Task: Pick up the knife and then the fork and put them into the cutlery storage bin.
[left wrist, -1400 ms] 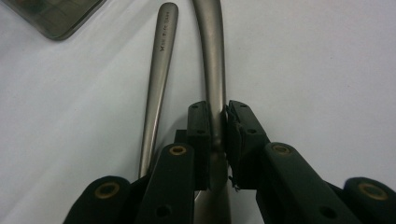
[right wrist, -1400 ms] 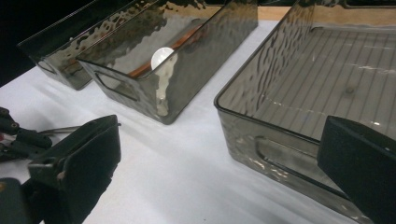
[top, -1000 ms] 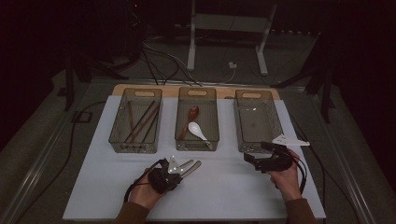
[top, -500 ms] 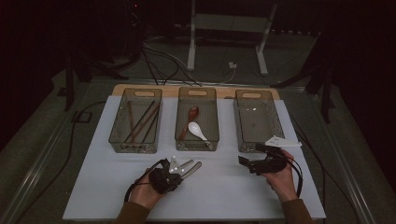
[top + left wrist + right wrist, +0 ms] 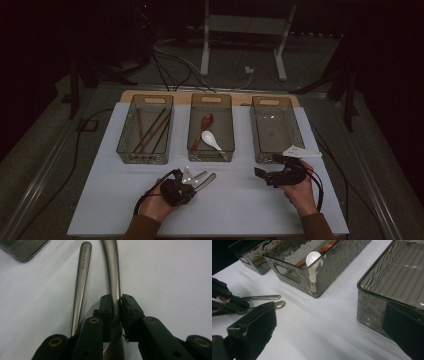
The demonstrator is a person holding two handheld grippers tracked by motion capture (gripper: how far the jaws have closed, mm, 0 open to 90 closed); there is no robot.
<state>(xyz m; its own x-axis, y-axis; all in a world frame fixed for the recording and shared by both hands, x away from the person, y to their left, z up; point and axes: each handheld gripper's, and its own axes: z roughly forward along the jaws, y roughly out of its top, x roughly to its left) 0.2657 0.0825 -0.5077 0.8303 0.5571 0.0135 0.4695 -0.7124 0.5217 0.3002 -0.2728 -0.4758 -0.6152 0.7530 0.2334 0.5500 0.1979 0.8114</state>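
My left gripper (image 5: 116,308) is shut on the handle of a metal utensil (image 5: 113,270) that lies on the white tabletop. A second metal utensil (image 5: 82,277) lies beside it, untouched. In the high view the left gripper (image 5: 192,184) sits at the front centre-left, and both handles (image 5: 206,179) point to the far right. My right gripper (image 5: 268,167) is open at the front right, just before the empty right bin (image 5: 276,132). In the right gripper view its jaws stand wide apart around bare table (image 5: 329,335), with nothing between them.
Three clear bins stand in a row at the back of the white mat. The left bin (image 5: 123,132) holds chopsticks, and the middle bin (image 5: 192,135) a wooden spoon and a white spoon (image 5: 210,139). Cables and a stand's legs lie beyond the table.
The right gripper has shifted slightly left and toward the person, turning a little. The left gripper and its utensil have stayed put.
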